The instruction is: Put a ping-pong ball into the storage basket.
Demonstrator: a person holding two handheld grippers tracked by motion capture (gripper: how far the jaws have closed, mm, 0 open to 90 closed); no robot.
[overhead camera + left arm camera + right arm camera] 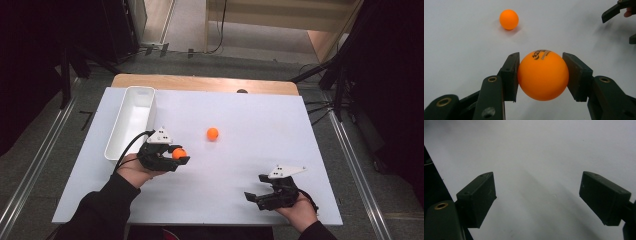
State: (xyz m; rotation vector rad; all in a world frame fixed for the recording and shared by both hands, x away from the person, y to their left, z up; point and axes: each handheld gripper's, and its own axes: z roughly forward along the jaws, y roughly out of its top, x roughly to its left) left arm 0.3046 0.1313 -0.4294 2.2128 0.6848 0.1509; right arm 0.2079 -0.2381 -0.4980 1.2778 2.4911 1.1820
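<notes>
My left gripper (178, 155) is shut on an orange ball (179, 153), just right of the white bin. In the left gripper view that ball (543, 75) sits squeezed between both black pads (510, 75), printed side up. A second orange ball (212, 133) lies free on the white table top, beyond the held one and apart from it; the left gripper view has it ahead (509, 19). My right gripper (256, 188) rests near the table's front right, jaws wide apart over bare white surface (537, 195), nothing between them.
A long white bin (131, 120) stands at the table's left, its long side running away from me. The white table top (250, 115) ends at a wooden strip at the back. Dark stands and cables flank both sides on the floor.
</notes>
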